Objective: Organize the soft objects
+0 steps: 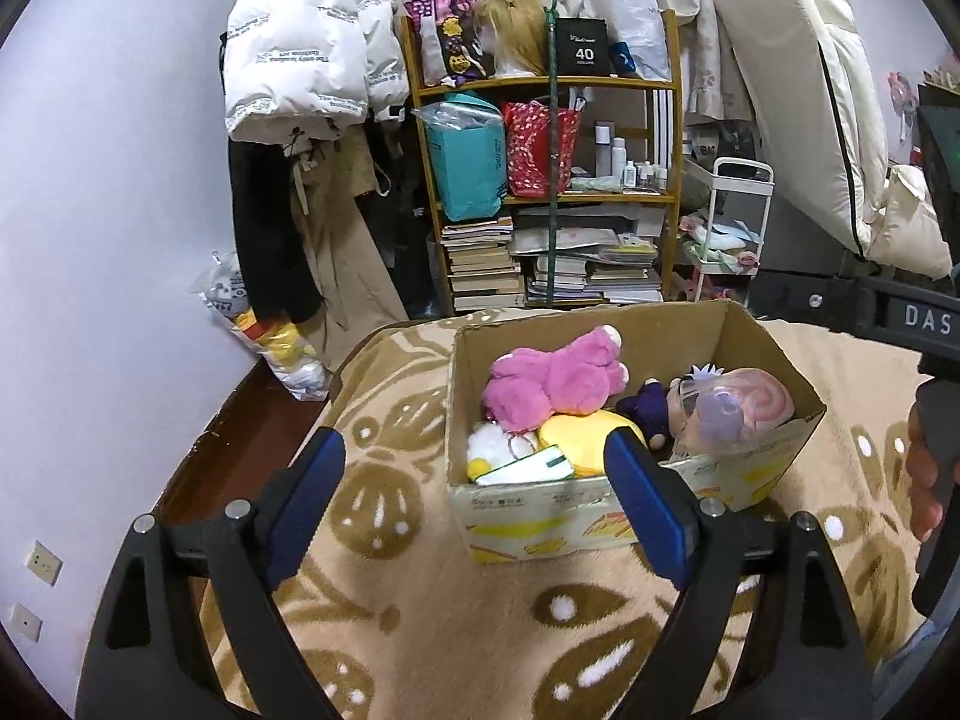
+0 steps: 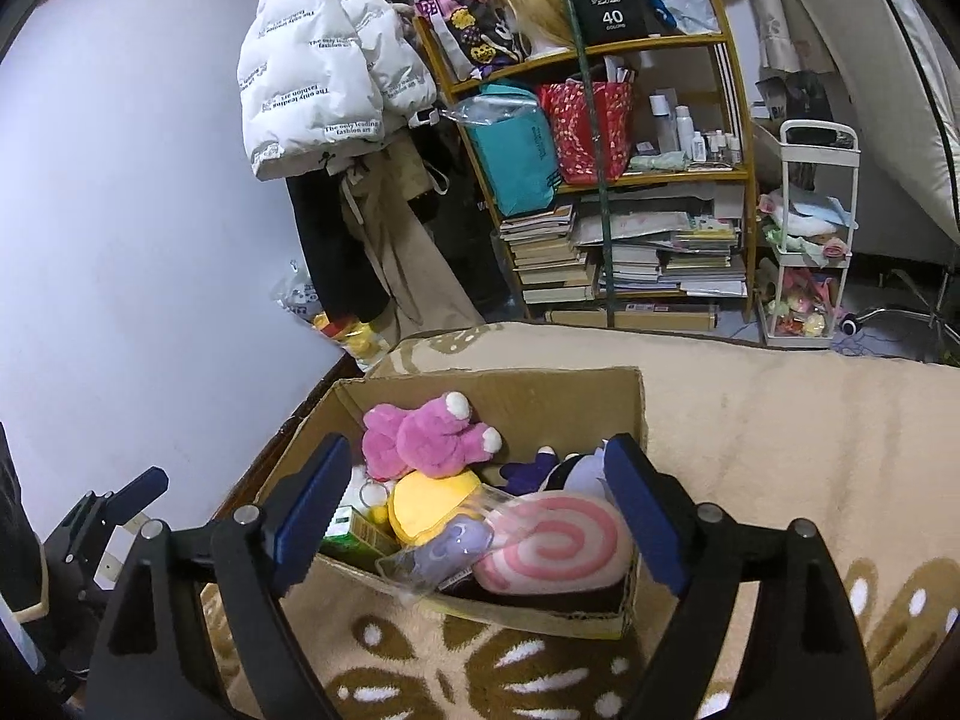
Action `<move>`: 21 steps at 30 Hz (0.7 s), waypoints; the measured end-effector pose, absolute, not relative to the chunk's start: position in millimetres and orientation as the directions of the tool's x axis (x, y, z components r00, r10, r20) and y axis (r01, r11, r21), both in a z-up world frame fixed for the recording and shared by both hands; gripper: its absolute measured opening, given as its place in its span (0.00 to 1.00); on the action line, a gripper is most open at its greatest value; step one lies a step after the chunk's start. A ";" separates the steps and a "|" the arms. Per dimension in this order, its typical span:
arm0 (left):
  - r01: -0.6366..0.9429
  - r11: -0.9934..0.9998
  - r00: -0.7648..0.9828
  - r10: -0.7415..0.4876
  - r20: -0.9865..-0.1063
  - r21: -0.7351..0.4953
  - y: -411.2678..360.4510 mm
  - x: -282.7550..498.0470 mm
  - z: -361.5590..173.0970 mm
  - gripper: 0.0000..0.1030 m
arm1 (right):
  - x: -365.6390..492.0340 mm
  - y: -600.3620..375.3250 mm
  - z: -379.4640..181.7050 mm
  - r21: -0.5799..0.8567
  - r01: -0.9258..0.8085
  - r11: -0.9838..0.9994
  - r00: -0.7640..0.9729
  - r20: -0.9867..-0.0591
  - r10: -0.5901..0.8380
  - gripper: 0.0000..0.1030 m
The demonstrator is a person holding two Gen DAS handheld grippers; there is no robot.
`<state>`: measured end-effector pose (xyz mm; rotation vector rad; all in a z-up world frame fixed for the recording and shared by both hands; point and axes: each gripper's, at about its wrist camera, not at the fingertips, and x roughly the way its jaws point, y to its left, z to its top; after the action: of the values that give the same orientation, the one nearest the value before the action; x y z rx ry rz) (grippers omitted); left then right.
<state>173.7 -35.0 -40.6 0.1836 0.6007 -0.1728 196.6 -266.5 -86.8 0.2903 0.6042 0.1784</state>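
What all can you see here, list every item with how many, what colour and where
cardboard box: one, brown, on the blanket, open-topped
pink plush: one, pink with white paws, on top at the box's far side
yellow plush: one, yellow, middle of the box
swirl cushion: one, pink and white, near corner of the box
purple doll: one, dark purple, beside the cushion
blanket: one, beige with brown pattern, under the box
bookshelf: one, wooden, against the back wall
white puffer jacket: one, hanging left of the shelf
left gripper: open, empty, before the box
right gripper: open, empty, above the box
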 end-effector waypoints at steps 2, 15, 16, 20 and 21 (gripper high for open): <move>0.203 0.972 0.813 -0.098 -0.574 0.121 -31.1 169.1 -37.6 0.85 | 189.6 -269.1 -83.5 0.319 -0.073 0.945 0.814 -0.528 0.242 0.88; 0.154 0.978 0.839 -0.054 -0.541 0.141 -11.1 125.7 -3.9 0.88 | 130.6 -281.0 -40.4 0.264 -0.043 0.963 0.857 -0.486 0.171 1.00; 0.153 0.979 0.840 -0.056 -0.539 0.137 -9.6 121.6 -1.0 0.88 | 125.0 -281.7 -37.8 0.258 -0.042 0.965 0.861 -0.481 0.166 1.00; 0.145 0.981 0.848 -0.054 -0.528 0.132 -5.1 106.0 8.9 0.93 | 105.5 -285.4 -29.9 0.241 -0.029 0.970 0.863 -0.484 0.146 1.00; 0.142 0.981 0.852 -0.053 -0.522 0.133 -4.2 101.1 12.1 0.94 | 100.4 -286.1 -28.4 0.238 -0.028 0.971 0.863 -0.484 0.143 1.00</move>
<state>101.1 -4.2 12.1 0.1692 0.5428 -0.1028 100.4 -286.1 -28.4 0.2276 0.5225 0.0906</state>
